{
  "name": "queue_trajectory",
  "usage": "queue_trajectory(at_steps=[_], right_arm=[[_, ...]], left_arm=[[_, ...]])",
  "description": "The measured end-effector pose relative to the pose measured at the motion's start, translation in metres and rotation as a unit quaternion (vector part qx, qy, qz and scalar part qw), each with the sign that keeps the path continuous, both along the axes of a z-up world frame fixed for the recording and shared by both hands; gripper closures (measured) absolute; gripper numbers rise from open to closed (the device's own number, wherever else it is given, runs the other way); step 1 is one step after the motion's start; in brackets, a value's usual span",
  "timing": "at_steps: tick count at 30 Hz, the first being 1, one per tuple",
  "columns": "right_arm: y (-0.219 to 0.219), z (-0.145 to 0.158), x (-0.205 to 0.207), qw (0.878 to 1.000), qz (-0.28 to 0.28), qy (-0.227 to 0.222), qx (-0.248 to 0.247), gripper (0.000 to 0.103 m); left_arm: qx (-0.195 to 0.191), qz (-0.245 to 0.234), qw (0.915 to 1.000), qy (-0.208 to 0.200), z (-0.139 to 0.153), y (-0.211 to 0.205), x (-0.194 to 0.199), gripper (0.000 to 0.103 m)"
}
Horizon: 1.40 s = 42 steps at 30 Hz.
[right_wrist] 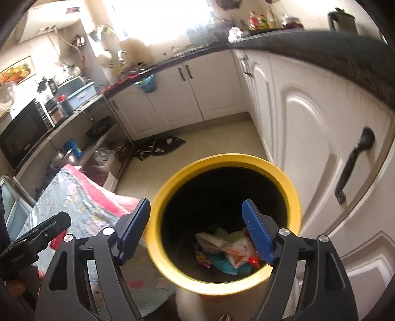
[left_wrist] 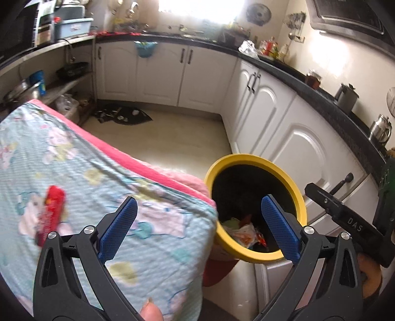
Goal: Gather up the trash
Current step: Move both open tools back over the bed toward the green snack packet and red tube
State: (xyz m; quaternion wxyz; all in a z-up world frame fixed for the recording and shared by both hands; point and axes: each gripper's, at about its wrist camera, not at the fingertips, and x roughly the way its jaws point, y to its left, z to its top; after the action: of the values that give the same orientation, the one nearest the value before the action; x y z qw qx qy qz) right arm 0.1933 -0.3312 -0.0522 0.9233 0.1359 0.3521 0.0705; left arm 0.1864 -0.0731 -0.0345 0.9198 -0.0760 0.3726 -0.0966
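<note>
A: Status?
B: Wrappers (right_wrist: 229, 251) are seen in the yellow bin (right_wrist: 222, 163). Left tongs (left_wrist: 197, 227) and right tongs (right_wrist: 197, 229) are released, nothing gripped.
A: Left over?
B: Red packet (left_wrist: 50, 212) on the cloth-covered surface (left_wrist: 74, 158), 9 o'clock of the bin, judged uncollected.

A kitchen with white arched-panel cabinets (left_wrist: 202, 74) running along two walls under a dark speckled counter (left_wrist: 308, 81). The floor (left_wrist: 172, 138) is pale cream, with a dark mat (left_wrist: 123, 116) lying in the far corner. A bright window (left_wrist: 200, 10) above the counter floods the room with daylight. A black microwave (right_wrist: 22, 133) sits on a side shelf.
</note>
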Motion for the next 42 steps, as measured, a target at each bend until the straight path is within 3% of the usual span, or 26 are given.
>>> queue_trajectory(at_steps=[20, 31, 42], right_arm=[[0.097, 0.042, -0.031, 0.991, 0.122, -0.045, -0.013, 0.025], [0.152, 0.051, -0.040, 0.981, 0.187, -0.050, -0.024, 0.025], [0.197, 0.046, -0.038, 0.969, 0.242, -0.037, -0.035, 0.025]], left_arm=[[0.024, 0.094, 0.9941, -0.048, 0.036, 0.096, -0.077, 0.011], [0.020, 0.131, 0.9908, -0.029, 0.027, 0.143, -0.107, 0.011], [0.005, 0.127, 0.9913, 0.034, -0.008, 0.161, -0.139, 0.011]])
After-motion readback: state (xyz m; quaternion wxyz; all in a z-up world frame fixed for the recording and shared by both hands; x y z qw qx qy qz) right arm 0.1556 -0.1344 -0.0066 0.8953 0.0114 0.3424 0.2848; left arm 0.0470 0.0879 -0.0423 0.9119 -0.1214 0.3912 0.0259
